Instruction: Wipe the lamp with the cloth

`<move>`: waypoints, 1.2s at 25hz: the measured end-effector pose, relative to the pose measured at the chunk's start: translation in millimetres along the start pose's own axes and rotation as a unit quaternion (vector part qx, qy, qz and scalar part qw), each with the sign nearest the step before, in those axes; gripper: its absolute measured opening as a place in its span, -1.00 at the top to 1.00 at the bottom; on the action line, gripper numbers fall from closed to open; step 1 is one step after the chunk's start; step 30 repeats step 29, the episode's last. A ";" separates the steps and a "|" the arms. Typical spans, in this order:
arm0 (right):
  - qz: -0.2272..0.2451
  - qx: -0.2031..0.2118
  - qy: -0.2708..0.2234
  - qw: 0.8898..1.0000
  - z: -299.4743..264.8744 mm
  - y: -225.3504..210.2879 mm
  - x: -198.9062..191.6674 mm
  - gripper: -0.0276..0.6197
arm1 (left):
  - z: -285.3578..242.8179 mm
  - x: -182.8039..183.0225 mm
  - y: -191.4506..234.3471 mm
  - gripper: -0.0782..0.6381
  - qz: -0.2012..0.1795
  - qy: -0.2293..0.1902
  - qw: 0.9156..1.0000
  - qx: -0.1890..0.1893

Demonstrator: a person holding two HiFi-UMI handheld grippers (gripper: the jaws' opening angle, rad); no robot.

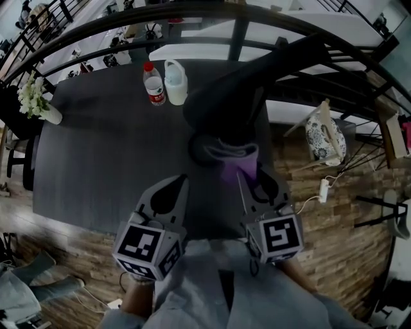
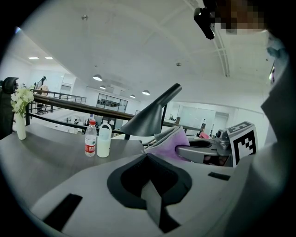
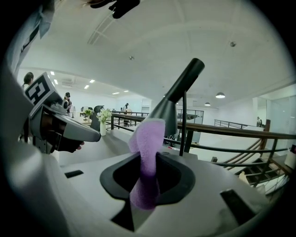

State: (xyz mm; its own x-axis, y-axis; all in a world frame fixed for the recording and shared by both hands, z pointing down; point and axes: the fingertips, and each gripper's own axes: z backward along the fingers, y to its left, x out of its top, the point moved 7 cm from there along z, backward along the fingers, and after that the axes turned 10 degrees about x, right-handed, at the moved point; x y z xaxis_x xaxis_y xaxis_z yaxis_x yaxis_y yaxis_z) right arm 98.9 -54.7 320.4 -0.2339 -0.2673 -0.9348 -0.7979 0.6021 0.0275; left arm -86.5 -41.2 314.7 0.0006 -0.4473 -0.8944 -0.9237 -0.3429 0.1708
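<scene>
A black lamp (image 1: 225,106) with a cone shade stands on the dark table (image 1: 96,160), its arm slanting up to the right. A purple cloth (image 1: 240,168) sticks out of my right gripper (image 1: 249,177), which is shut on it just in front of the lamp's base (image 1: 204,149). In the right gripper view the cloth (image 3: 147,139) rises between the jaws in front of the shade (image 3: 167,113). My left gripper (image 1: 181,180) is beside it on the left, shut with nothing in it. The left gripper view shows the shade (image 2: 150,119) and the cloth (image 2: 169,142) ahead to the right.
A water bottle (image 1: 153,85) and a white jug (image 1: 175,81) stand at the table's far edge. A vase of white flowers (image 1: 37,103) is at the far left corner. A black railing (image 1: 192,19) runs behind the table. A chair (image 1: 325,138) stands to the right.
</scene>
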 end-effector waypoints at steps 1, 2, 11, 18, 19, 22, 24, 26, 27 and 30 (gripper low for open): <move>-0.001 0.000 0.001 1.000 0.1 0.0 -0.7 0.65 | 0.3 -0.5 0.0 0.77 -0.001 0.000 1.000 0.000; -0.002 0.000 0.002 1.000 0.2 0.0 -1.4 0.65 | 0.8 -0.5 -0.1 0.77 0.001 0.000 1.000 0.001; -0.003 -0.002 0.005 1.000 -0.9 -0.9 -3.6 0.65 | 0.6 -0.5 1.1 0.77 0.006 0.006 1.000 0.001; -0.003 -0.003 0.010 1.000 2.2 -4.7 -5.5 0.65 | -1.1 -5.5 -1.3 0.77 0.006 0.015 1.000 -0.003; -0.003 -0.002 0.010 1.000 2.4 -5.4 -5.7 0.65 | -0.8 -4.3 -2.1 0.77 0.005 0.020 1.000 -0.002; -0.008 -0.001 0.010 1.000 1.8 -6.9 -7.0 0.65 | -1.2 -4.1 -2.8 0.77 0.003 0.022 1.000 -0.002; -0.008 -0.001 0.009 1.000 1.0 -6.9 -7.5 0.65 | -1.3 -4.4 -2.3 0.77 0.004 0.022 1.000 -0.002; -0.008 -0.001 0.011 1.000 0.5 -7.0 -7.3 0.65 | -1.0 -3.3 -2.0 0.77 0.003 0.026 1.000 0.000; -0.008 -0.001 0.012 1.000 0.4 -7.2 -7.2 0.65 | -1.2 -3.2 -2.0 0.77 0.003 0.026 1.000 0.000; -0.009 -0.001 0.013 1.000 0.2 -8.0 -7.0 0.65 | -2.1 -3.9 -2.1 0.77 0.004 0.024 1.000 -0.002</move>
